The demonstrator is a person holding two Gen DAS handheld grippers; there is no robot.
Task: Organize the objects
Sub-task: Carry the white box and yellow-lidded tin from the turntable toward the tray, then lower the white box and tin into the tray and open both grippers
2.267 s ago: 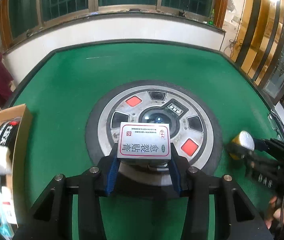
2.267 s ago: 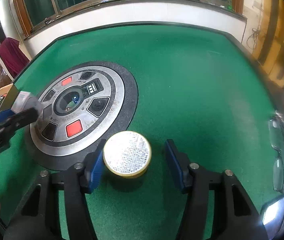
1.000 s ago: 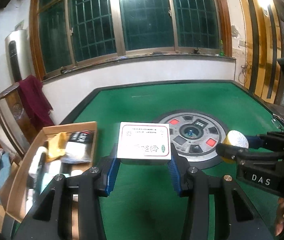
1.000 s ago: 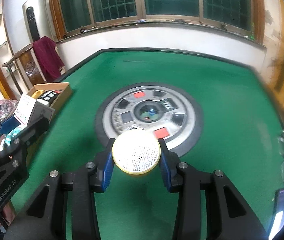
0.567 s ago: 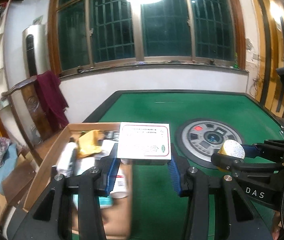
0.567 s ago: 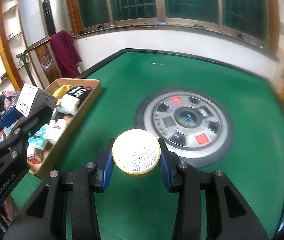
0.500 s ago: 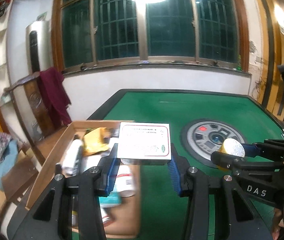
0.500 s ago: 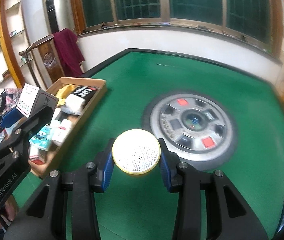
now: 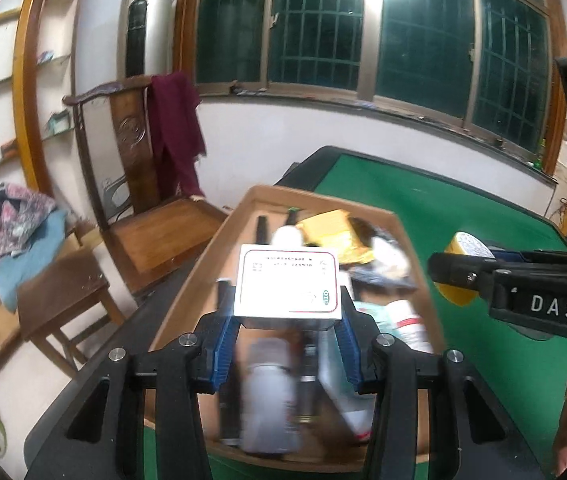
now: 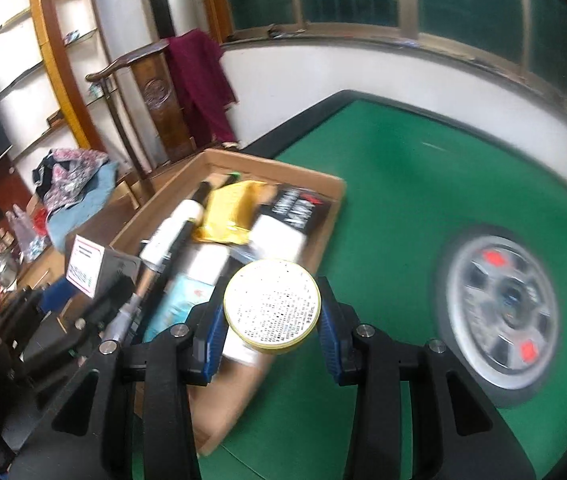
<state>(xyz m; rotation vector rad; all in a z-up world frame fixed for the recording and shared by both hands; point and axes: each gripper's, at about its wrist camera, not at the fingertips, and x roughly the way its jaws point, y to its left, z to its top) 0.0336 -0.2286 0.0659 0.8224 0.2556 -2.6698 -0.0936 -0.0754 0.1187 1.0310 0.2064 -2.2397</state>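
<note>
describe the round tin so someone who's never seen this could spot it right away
Start at the green table and find the cardboard tray of toiletries at its left edge. Above the tray's near right edge, the right gripper holds the round tin between its blue pads. It is the only flat disc here: gold rim, white face with fine black print, unlike the white box in the left gripper.

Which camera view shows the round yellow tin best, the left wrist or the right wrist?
The right wrist view: the round yellow tin sits centred between the right gripper's blue pads, its printed white face turned to the camera. The left wrist view shows the tin only at the side, partly hidden behind that gripper's black finger.
</note>
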